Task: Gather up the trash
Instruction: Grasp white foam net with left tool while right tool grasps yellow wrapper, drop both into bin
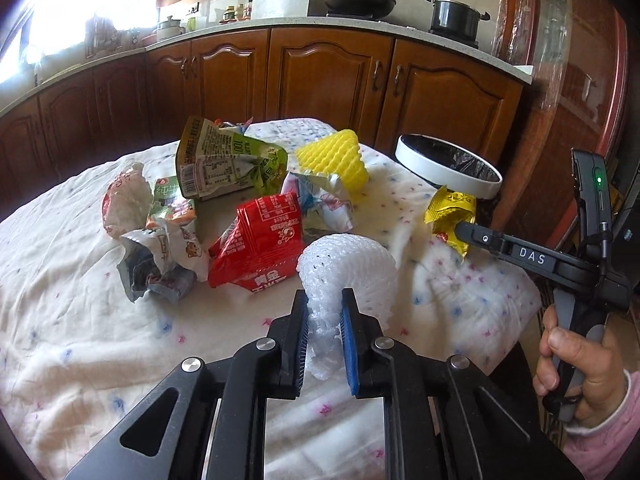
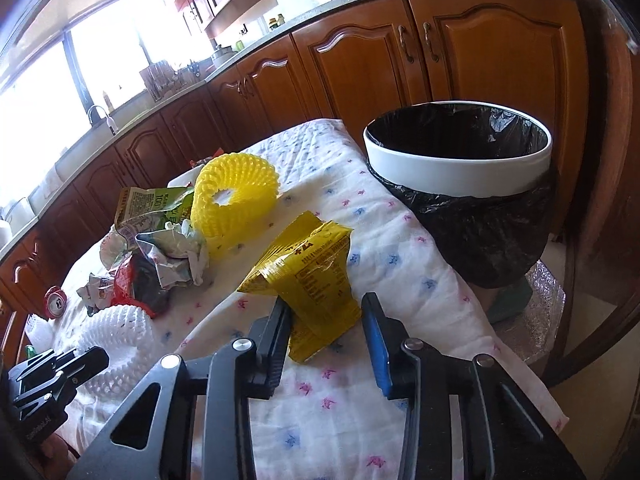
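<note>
My left fingers [image 1: 325, 322] are pinched on the white foam net [image 1: 346, 268] at the near edge of the worktop [image 1: 72, 280]. My right fingers [image 2: 326, 328] stand spread around the yellow snack wrapper [image 2: 308, 272], which touches only the left pad; whether it is held I cannot tell. The black-lined bin [image 2: 460, 164] stands just past the worktop's far right corner, and what I see of its inside looks empty, so I judge the collecting barely begun. Left on the cloth are the yellow foam net [image 1: 334, 158], green pouch [image 1: 228, 160], red packet [image 1: 260, 244] and several crumpled wrappers [image 1: 160, 256]. The bin's bottom is hidden, and the wrappers overlap too much to count.
</note>
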The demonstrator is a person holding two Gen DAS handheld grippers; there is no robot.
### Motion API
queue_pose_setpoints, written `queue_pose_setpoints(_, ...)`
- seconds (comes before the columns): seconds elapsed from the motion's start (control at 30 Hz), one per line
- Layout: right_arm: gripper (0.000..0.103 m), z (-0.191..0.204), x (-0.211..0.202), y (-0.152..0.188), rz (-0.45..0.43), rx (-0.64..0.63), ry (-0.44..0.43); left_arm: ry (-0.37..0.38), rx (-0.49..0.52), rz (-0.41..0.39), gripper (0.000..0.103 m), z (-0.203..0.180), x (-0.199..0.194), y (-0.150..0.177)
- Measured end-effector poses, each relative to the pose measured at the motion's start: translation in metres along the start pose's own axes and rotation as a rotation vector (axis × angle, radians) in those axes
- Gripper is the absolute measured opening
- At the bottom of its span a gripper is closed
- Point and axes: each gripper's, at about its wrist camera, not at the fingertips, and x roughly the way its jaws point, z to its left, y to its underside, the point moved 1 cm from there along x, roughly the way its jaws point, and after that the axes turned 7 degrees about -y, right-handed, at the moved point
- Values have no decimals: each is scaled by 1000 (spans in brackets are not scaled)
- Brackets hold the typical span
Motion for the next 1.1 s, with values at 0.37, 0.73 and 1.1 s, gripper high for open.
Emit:
queue_pose_setpoints(0.37, 19, -2, -29, -19, -54, -4, -10, 59, 8, -42, 12, -15, 4, -24)
queue_pose_setpoints(0.73, 7, -21, -46, -53, -118, -7, 23, 87, 57, -81, 12, -48, 32, -69)
queue_pose_setpoints(1.1, 7, -51, -45, -85, -148, 2, 69, 100, 85, -88, 12, -85, 80, -125)
